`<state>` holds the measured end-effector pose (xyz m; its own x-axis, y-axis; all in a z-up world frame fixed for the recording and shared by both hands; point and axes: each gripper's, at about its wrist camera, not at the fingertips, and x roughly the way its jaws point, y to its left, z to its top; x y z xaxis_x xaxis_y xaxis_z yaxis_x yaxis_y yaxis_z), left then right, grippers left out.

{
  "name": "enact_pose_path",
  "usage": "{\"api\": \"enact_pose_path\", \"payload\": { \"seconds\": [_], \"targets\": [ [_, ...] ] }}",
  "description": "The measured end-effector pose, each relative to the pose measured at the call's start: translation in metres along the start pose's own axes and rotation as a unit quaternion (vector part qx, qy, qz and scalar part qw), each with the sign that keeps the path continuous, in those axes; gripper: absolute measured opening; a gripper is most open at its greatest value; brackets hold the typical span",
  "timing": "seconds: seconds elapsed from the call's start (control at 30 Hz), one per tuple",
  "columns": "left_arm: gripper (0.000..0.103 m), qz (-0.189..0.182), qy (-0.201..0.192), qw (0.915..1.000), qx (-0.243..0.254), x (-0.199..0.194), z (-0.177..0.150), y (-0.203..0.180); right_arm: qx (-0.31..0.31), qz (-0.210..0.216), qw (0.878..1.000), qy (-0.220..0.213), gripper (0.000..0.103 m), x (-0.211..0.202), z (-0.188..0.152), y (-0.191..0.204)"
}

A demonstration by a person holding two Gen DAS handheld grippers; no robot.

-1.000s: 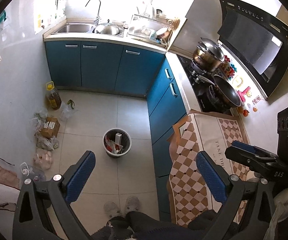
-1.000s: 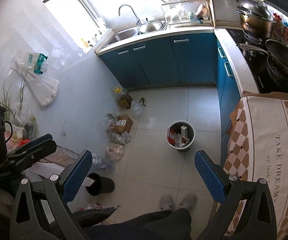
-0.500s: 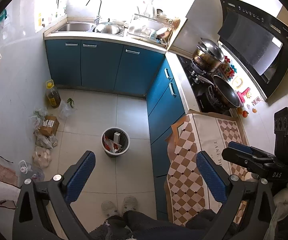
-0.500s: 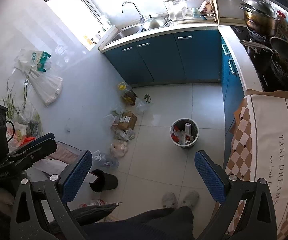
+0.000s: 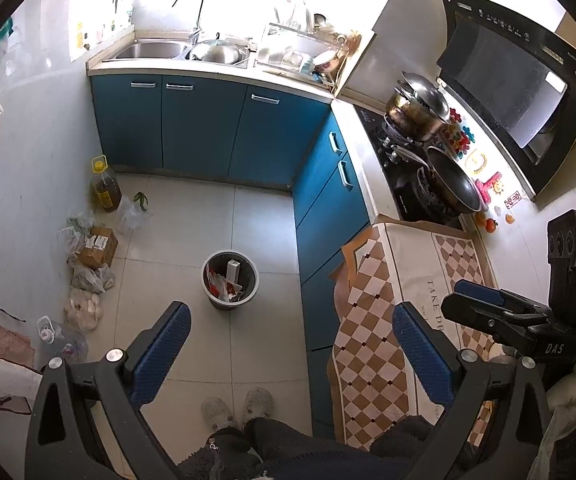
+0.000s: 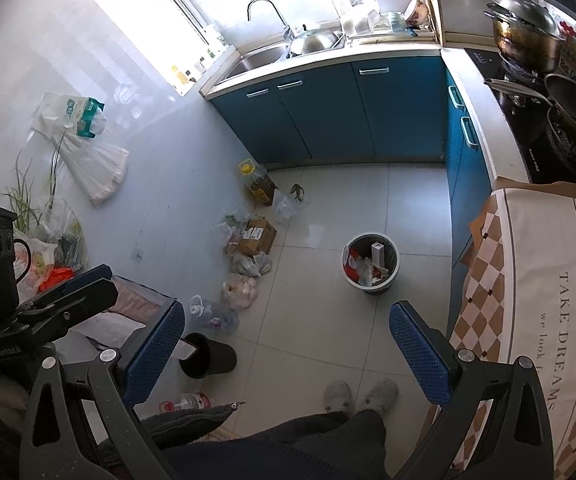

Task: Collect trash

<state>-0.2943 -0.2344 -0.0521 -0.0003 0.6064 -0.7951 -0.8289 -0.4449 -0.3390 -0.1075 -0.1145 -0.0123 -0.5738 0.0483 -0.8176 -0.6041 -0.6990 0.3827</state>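
A grey trash bin (image 5: 230, 280) holding wrappers and a white carton stands on the tiled kitchen floor; it also shows in the right wrist view (image 6: 370, 263). Plastic bags and a cardboard box (image 5: 98, 246) lie along the left wall, also seen in the right wrist view (image 6: 254, 236). A black cup (image 6: 208, 356) lies tipped on the floor. My left gripper (image 5: 288, 344) is open and empty, high above the floor. My right gripper (image 6: 288, 344) is open and empty, also held high. Each gripper appears at the edge of the other's view.
Blue cabinets (image 5: 204, 128) with a sink line the far wall. A counter on the right carries a stove with pots (image 5: 418, 114) and a checkered cloth (image 5: 388, 312). An oil bottle (image 5: 106, 186) stands by the wall. The person's slippered feet (image 5: 236, 406) are below.
Both grippers have risen or drawn back slightly, so the bin and floor clutter sit a little farther up in the views. Both stay open and empty.
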Motion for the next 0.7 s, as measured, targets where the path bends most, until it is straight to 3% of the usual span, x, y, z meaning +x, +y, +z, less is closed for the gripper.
{"api": "enact_pose_path", "payload": {
  "seconds": [0.7],
  "targets": [
    [0.103, 0.0, 0.003, 1.0, -0.001, -0.001, -0.011, -0.015, 0.011, -0.002, 1.0, -0.01, 0.103, -0.013, -0.01, -0.011]
  ]
}}
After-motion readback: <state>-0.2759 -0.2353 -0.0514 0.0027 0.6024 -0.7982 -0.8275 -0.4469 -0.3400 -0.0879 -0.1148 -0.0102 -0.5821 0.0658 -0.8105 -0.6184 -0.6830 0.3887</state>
